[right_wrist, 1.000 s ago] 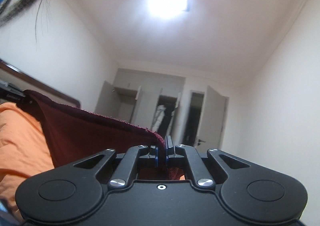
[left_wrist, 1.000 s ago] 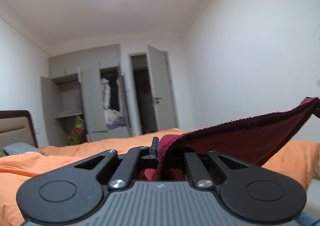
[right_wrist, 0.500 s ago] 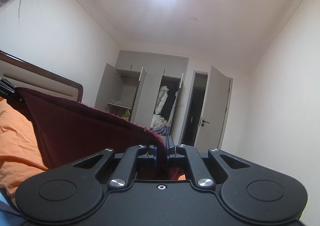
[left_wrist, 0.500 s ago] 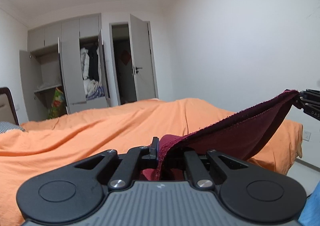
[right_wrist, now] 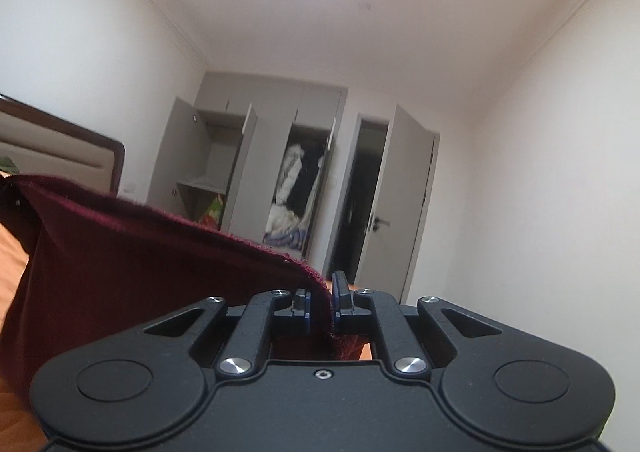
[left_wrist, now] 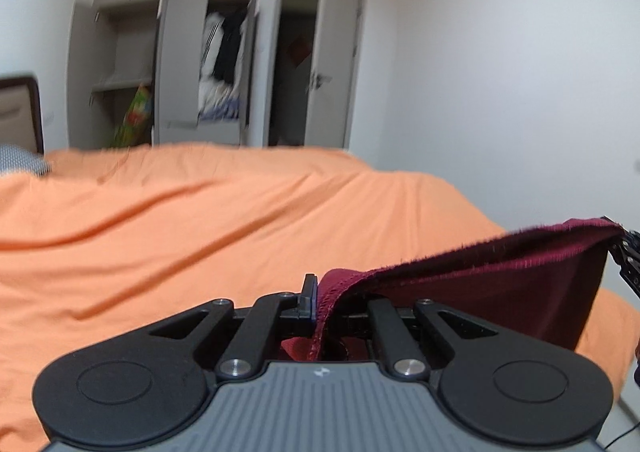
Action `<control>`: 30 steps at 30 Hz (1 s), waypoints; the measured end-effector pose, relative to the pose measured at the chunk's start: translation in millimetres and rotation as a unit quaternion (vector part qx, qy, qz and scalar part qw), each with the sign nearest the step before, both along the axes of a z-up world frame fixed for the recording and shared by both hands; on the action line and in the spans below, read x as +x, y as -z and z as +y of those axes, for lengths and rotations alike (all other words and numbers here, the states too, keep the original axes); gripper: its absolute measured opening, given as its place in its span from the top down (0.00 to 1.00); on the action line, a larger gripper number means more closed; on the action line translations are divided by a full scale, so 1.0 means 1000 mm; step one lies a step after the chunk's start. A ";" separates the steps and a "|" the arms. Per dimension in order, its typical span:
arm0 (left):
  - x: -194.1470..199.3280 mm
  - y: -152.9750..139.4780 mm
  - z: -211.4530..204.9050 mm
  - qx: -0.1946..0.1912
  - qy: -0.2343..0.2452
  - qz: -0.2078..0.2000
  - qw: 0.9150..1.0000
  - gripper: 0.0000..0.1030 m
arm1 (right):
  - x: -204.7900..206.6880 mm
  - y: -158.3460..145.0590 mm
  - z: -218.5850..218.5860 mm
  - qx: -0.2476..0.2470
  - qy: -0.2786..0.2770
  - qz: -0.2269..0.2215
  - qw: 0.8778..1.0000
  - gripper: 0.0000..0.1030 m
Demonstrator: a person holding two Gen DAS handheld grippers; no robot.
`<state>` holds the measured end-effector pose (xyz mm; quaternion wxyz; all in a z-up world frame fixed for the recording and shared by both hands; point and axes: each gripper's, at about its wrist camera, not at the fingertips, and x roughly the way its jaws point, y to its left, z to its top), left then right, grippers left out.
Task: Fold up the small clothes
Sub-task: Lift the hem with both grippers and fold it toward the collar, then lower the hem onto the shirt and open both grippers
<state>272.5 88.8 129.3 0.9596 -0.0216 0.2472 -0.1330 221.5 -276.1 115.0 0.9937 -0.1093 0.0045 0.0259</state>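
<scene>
A dark red cloth (left_wrist: 500, 276) hangs stretched in the air between my two grippers, above the orange bed (left_wrist: 200, 228). My left gripper (left_wrist: 322, 302) is shut on one corner of it; the cloth runs off to the right, where the tip of the other gripper (left_wrist: 628, 260) holds the far corner. In the right wrist view the same dark red cloth (right_wrist: 140, 264) spreads to the left from my right gripper (right_wrist: 322, 302), which is shut on its edge. The cloth's lower part hangs out of sight.
The orange bedcover fills the space below and ahead, with a headboard (left_wrist: 20, 111) and a patterned pillow (left_wrist: 20, 163) at the left. An open wardrobe (left_wrist: 180, 63) and an open door (left_wrist: 328, 63) stand at the far wall. A white wall (left_wrist: 520, 91) lies to the right.
Both cameras have tilted downward: the ceiling light has left the left view and more of the bed shows. The cloth stays stretched between the two shut grippers.
</scene>
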 end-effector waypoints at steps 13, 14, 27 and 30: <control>0.113 0.081 -0.004 0.002 -0.019 0.100 0.995 0.95 | 0.144 0.068 -0.022 0.097 0.009 0.208 0.973 0.90; 0.117 0.084 -0.004 -0.002 -0.020 0.108 0.994 0.95 | 0.149 0.073 -0.021 0.099 0.013 0.218 0.971 0.90; 0.126 0.111 0.003 -0.046 -0.054 0.144 0.987 0.21 | 0.159 0.111 -0.036 0.148 0.051 0.269 0.950 0.37; 0.124 0.113 0.000 -0.031 -0.065 0.139 0.988 0.12 | 0.158 0.117 -0.038 0.146 0.066 0.270 0.949 0.23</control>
